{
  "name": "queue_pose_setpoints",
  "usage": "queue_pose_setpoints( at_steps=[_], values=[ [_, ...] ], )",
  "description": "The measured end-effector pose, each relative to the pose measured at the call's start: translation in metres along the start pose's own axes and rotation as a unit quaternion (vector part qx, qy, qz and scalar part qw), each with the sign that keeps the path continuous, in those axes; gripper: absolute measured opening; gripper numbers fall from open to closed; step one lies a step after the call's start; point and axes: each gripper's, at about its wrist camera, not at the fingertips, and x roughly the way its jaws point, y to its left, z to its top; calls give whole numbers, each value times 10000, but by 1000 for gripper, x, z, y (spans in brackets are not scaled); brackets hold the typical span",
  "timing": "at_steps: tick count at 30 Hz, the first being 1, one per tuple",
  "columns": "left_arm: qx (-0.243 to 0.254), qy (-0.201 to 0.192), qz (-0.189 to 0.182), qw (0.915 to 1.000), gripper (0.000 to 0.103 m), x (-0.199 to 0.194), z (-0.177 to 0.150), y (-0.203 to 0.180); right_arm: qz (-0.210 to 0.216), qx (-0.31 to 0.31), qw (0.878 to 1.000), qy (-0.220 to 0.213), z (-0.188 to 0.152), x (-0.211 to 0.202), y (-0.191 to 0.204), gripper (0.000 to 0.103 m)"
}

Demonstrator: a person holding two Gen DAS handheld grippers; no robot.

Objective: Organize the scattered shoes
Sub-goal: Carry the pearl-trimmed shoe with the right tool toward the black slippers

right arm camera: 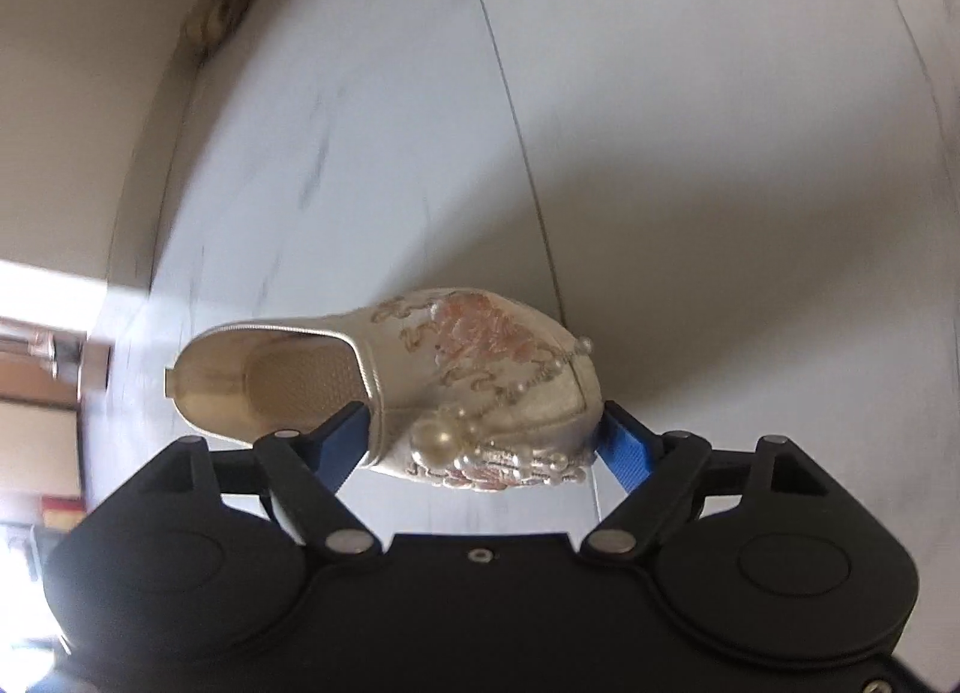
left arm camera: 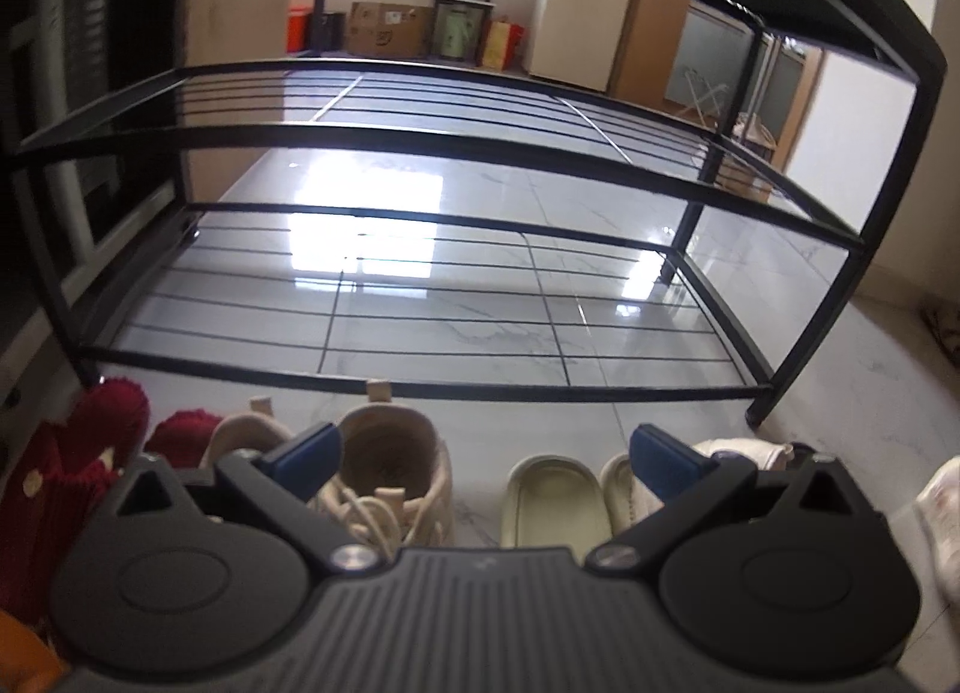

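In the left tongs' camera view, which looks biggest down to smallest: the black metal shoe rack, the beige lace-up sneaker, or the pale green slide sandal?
1. Black metal shoe rack, by far.
2. Beige lace-up sneaker.
3. Pale green slide sandal, slightly smaller; both shoes are partly hidden behind the tongs, so their order is unsure.

left wrist: low, faces black metal shoe rack just ahead | right wrist: looks down, close over white marble-tile floor | shared: floor
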Motion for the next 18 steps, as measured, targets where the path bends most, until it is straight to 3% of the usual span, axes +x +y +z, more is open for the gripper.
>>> queue_pose_setpoints(
  at_steps=[4,9,12,15,18],
  values=[
    [-76,-27,-113,9999,102,-5,-6,13,-66,-7,9996,288,-41,-13,-11,82],
    [-171,-62,-254,9995,102,-10,-13,29,-577,-227,9958,677,-94,-33,-25,86],
    [-227,-82,-338,9991,102,-14,-18,38,-856,-485,9937,531,-98,-34,-17,97],
    [-282,57,-473,9985,102,-9,-22,36,-1143,-535,9912,400,-96,-24,-4,100],
    [-306,15,-565,9979,102,-12,-26,40,-1495,-823,9840,510,-104,-10,5,92]
  ],
)
